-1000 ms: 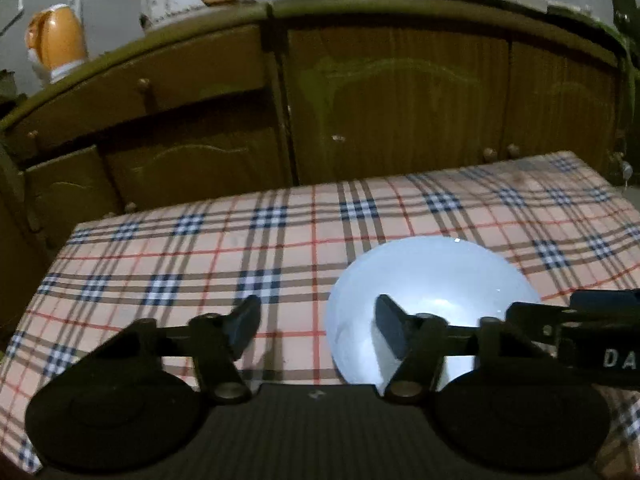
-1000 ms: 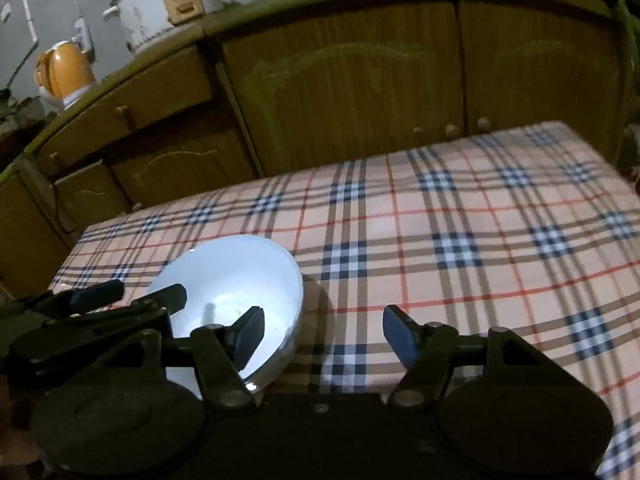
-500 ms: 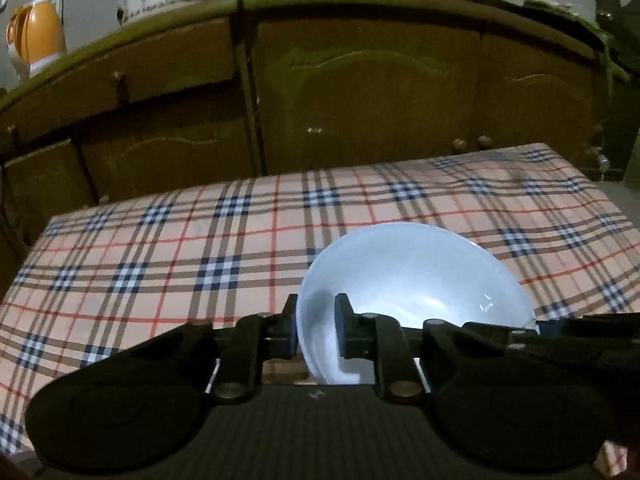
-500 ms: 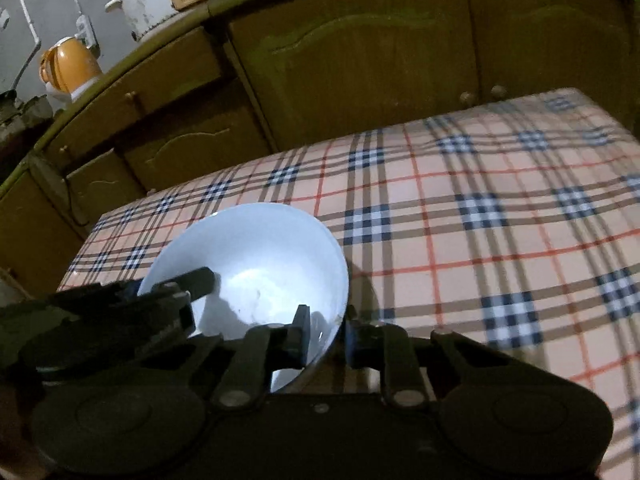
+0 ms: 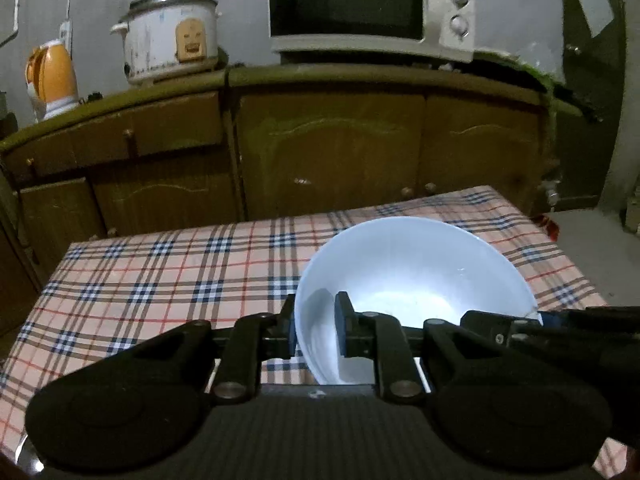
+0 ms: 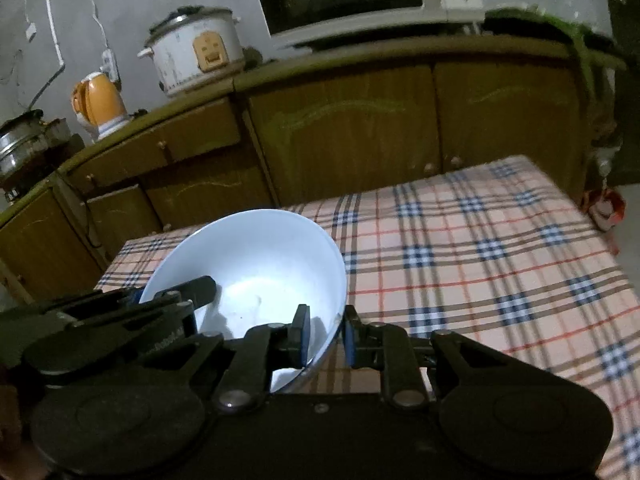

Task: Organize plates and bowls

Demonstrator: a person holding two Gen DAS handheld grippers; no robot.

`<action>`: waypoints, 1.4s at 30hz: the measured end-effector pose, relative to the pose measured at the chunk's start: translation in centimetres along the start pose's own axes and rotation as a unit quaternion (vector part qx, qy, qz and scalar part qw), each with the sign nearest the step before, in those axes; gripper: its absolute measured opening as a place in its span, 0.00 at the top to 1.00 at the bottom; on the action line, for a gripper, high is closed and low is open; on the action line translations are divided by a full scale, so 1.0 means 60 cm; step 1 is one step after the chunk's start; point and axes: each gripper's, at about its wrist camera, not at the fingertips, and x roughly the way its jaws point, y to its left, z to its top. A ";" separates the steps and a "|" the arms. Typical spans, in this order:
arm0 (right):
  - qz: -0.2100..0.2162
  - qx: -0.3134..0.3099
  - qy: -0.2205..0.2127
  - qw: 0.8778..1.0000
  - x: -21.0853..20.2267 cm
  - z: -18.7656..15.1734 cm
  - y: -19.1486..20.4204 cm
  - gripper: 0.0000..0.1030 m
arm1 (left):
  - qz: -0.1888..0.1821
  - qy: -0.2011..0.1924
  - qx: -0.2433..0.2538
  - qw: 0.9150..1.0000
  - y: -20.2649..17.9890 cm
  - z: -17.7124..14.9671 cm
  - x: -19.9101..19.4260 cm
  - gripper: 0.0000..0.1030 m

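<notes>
Above the plaid tablecloth (image 5: 160,280), the left gripper (image 5: 316,330) pinches the white bowl (image 5: 412,280) rim at nine o'clock, the right gripper (image 6: 325,336) at three.

A home kitchen: microwave (image 5: 370,4), rice cooker (image 5: 170,36) and kettle (image 5: 52,76) on wooden cabinets (image 5: 332,152).

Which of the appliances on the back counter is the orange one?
The kettle, at the far left end of the counter. The rice cooker beside it and the microwave further right are both white.
</notes>
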 end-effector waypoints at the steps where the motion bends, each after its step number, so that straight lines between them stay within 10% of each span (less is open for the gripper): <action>1: -0.002 -0.003 -0.004 1.000 -0.017 -0.002 0.000 0.77 | -0.001 -0.003 0.000 1.000 -0.006 0.000 -0.012 0.82; 20: -0.023 0.009 -0.066 0.998 -0.242 -0.068 -0.019 0.77 | -0.035 -0.043 0.017 0.998 -0.073 -0.036 -0.156 0.81; 42: -0.038 0.026 -0.059 0.997 -0.310 -0.169 -0.044 0.77 | -0.057 -0.028 0.037 0.997 -0.109 -0.113 -0.198 0.81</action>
